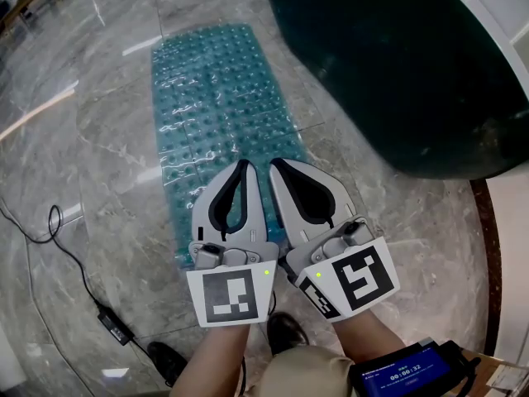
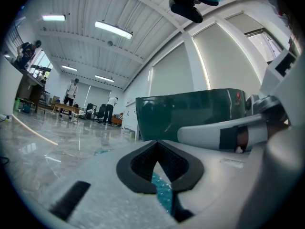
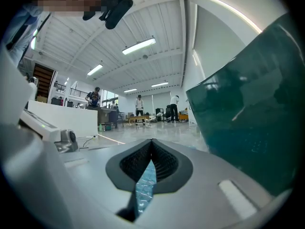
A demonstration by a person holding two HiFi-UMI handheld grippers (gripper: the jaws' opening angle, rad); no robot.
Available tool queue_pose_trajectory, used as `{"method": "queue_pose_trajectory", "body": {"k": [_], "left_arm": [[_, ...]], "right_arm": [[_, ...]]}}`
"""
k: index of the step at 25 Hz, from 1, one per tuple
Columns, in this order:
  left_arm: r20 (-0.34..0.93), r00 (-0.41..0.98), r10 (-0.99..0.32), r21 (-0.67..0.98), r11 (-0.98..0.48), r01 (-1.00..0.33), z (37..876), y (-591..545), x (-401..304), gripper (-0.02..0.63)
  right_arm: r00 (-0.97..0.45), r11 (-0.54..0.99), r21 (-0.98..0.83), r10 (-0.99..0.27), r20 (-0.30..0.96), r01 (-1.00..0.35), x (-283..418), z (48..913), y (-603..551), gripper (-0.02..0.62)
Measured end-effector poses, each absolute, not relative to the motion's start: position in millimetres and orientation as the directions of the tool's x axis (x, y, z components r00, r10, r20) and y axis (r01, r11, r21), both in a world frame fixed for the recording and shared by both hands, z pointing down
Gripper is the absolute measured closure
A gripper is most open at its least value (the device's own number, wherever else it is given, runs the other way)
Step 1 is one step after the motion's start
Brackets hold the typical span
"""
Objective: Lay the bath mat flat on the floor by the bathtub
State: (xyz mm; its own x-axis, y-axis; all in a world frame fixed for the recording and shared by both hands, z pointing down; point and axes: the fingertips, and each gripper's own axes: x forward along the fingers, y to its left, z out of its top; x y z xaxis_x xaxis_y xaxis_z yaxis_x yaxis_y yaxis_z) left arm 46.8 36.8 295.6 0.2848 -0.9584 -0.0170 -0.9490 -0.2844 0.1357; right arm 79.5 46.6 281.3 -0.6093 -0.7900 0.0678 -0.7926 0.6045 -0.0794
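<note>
The bath mat [image 1: 219,98] lies unrolled on the floor [image 1: 91,164], its long side running just beside the dark green bathtub [image 1: 397,64], with its far end pointing away from me and its near end passing beneath my two claws. I judge the placing step to be essentially complete: the visible surface of the mat reads flat, with no folded corner or raised edge that I can make out, although the near end is covered by my claws in the head view and cannot be checked there. My left claw [image 1: 242,165] has its jaws brought together with nothing between the pads; its own view shows only a sliver of teal mat on the floor below, seen through the gap behind the tips. My right claw [image 1: 274,164] is in the same condition, jaws together and empty, with the mat likewise visible underneath and the tub wall close on its right. Both claws sit side by side, above the mat and not gripping it. The next move, in my judgement, calls for a check of the near end: draw both claws back toward me to uncover it, confirm that it lies flat, and press or tug only if a curl shows. A cable [image 1: 116,323] lies on the floor well to the left and is not involved.
</note>
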Motion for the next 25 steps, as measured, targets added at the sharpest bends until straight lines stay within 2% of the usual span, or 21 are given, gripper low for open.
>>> {"method": "queue_pose_trajectory", "body": {"k": [5, 8, 25], "left_arm": [[-0.017, 0.290, -0.957, 0.130, -0.290, -0.948, 294.8, 37.2, 48.9, 0.600], [-0.013, 0.286, -0.958, 0.125, -0.285, -0.950, 296.1, 37.1, 47.7, 0.600], [-0.006, 0.281, -0.960, 0.100, -0.280, -0.955, 297.4, 38.9, 45.4, 0.600]], "right_arm": [[-0.618, 0.613, -0.078, -0.783, 0.069, -0.786, 77.4, 280.8, 47.5, 0.568], [-0.602, 0.602, -0.037, -0.793, 0.087, -0.798, 77.6, 283.2, 47.2, 0.586], [-0.592, 0.595, -0.001, -0.800, 0.094, -0.804, 80.0, 282.5, 45.6, 0.586]]}}
